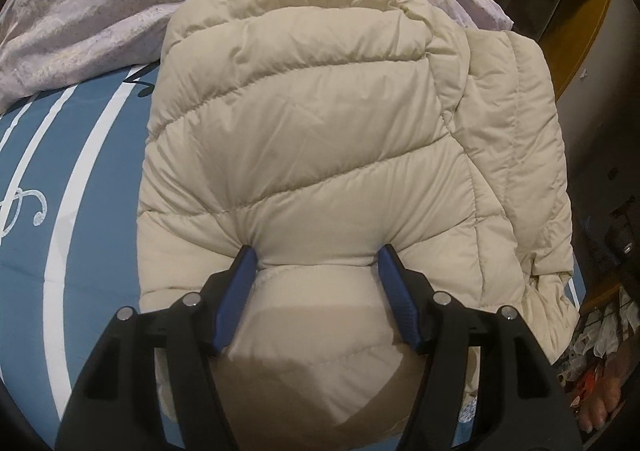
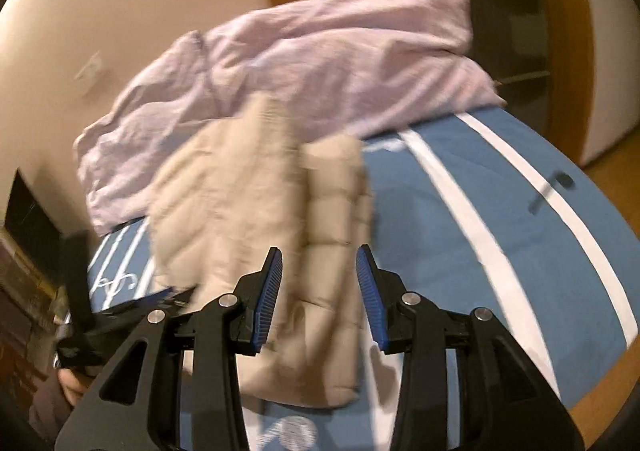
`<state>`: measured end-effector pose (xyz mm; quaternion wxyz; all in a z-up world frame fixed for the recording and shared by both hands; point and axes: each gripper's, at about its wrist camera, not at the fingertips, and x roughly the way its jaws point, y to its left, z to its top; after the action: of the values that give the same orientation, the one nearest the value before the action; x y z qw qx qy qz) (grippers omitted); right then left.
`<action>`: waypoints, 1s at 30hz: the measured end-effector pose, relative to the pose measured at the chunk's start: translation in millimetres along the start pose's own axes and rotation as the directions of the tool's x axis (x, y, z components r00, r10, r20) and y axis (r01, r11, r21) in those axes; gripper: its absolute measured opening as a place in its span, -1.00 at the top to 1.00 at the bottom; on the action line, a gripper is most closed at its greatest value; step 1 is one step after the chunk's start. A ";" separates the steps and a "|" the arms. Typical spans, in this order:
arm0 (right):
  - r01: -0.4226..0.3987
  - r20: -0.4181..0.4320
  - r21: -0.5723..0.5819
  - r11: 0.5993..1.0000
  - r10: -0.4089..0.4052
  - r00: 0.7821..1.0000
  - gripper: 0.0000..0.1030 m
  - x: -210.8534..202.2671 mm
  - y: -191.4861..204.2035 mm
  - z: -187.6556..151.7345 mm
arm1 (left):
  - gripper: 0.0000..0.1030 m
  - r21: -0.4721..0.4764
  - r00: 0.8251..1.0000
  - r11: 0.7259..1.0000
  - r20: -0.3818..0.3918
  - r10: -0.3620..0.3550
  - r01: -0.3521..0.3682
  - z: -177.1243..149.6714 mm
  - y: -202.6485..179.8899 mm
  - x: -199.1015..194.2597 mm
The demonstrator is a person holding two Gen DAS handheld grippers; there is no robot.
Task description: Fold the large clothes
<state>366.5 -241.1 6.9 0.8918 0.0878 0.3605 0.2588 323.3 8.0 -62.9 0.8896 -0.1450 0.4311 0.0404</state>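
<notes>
The left gripper (image 1: pixel 316 257) sits nearest its camera, its blue pads (image 1: pixel 394 271) pressed into a thick bulge of the cream puffer jacket (image 1: pixel 304 123), which swells up between them: it grips the jacket's near fold. The jacket lies already doubled on the blue striped bedspread (image 1: pixel 96 179), along the bed's edge on the room side, its far end touching a crumpled lilac duvet (image 1: pixel 100 11). The right gripper (image 2: pixel 319 255) hangs above the jacket with jaws parted and nothing between them (that view is blurred). The step appears to be laying this fold down. Done well, the left hand would set the padding flat before letting go, since the springy fill will likely rebound; the free gripper could then press the edge.
</notes>
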 end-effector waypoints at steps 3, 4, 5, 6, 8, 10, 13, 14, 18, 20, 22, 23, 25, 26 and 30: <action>-0.032 -0.013 -0.058 0.998 0.032 0.999 0.29 8.0 24.4 2.3 | -0.22 0.003 1.000 1.000 -0.002 -0.004 0.004 0.5 0.1 1.7; -0.046 -0.025 -0.081 0.996 0.044 0.999 0.30 14.5 35.1 2.0 | -0.22 0.002 1.000 1.000 -0.003 -0.006 0.006 0.4 -0.3 1.9; -0.053 -0.034 -0.093 0.994 0.050 0.998 0.30 19.1 42.0 1.7 | -0.22 0.002 1.000 1.000 -0.003 -0.008 0.008 0.3 -0.4 2.3; -0.057 -0.044 -0.103 0.993 0.052 0.998 0.31 24.5 47.6 1.1 | -0.22 0.003 1.000 1.000 -0.004 -0.009 0.009 0.2 -0.4 2.7; -0.057 -0.059 -0.115 0.992 0.050 0.997 0.32 33.1 53.8 -0.9 | -0.22 0.005 1.000 1.000 -0.003 -0.011 0.011 -0.2 -0.5 3.2; -0.041 -0.081 -0.116 0.992 0.032 0.996 0.32 45.3 55.4 -2.0 | -0.22 0.006 1.000 1.000 -0.001 -0.015 0.015 -0.5 1.3 3.6; 0.006 -0.109 -0.101 0.995 -0.017 0.994 0.32 60.6 47.1 -5.6 | -0.23 0.006 1.000 1.000 0.002 -0.027 0.027 0.6 4.1 4.7; 0.014 -0.117 -0.090 0.996 -0.025 0.993 0.34 64.4 42.6 -7.0 | -0.23 0.006 1.000 1.000 0.004 -0.031 0.031 0.6 4.7 4.9; 0.042 -0.142 -0.057 0.997 -0.050 0.989 0.38 74.7 25.9 -14.7 | -0.25 0.011 0.999 0.999 0.020 -0.040 0.040 -3.6 7.4 0.9; 0.050 -0.157 -0.052 0.997 -0.058 0.986 0.38 79.6 20.4 -19.5 | -0.25 0.013 0.998 0.999 0.034 -0.047 0.047 -4.2 6.6 -3.7; 0.057 -0.169 -0.052 0.997 -0.065 0.984 0.38 84.2 16.3 -24.6 | -0.25 0.017 0.997 0.998 0.044 -0.058 0.058 -3.9 5.8 -10.1; 0.058 -0.173 -0.050 0.997 -0.066 0.983 0.38 86.2 13.7 -27.0 | -0.25 0.020 0.997 0.998 0.048 -0.063 0.063 -3.1 5.2 -13.0; 0.057 -0.179 -0.037 0.998 -0.063 0.982 0.38 89.0 8.6 -30.3 | -0.25 0.022 0.995 0.997 0.062 -0.075 0.074 0.2 5.1 -21.5; 0.055 -0.181 -0.029 0.998 -0.059 0.982 0.38 89.9 6.0 -31.4 | -0.25 0.024 0.995 0.997 0.073 -0.074 0.073 3.5 5.9 -26.9; 0.052 -0.180 -0.019 0.998 -0.055 0.982 0.38 94.5 0.1 -35.3 | -0.25 0.037 0.993 0.999 0.117 -0.033 0.028 21.8 3.0 -39.4</action>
<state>399.4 -192.5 -75.1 0.8628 0.0480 0.4401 0.2441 314.5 19.3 -20.1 0.9164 -0.1333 0.3764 0.0277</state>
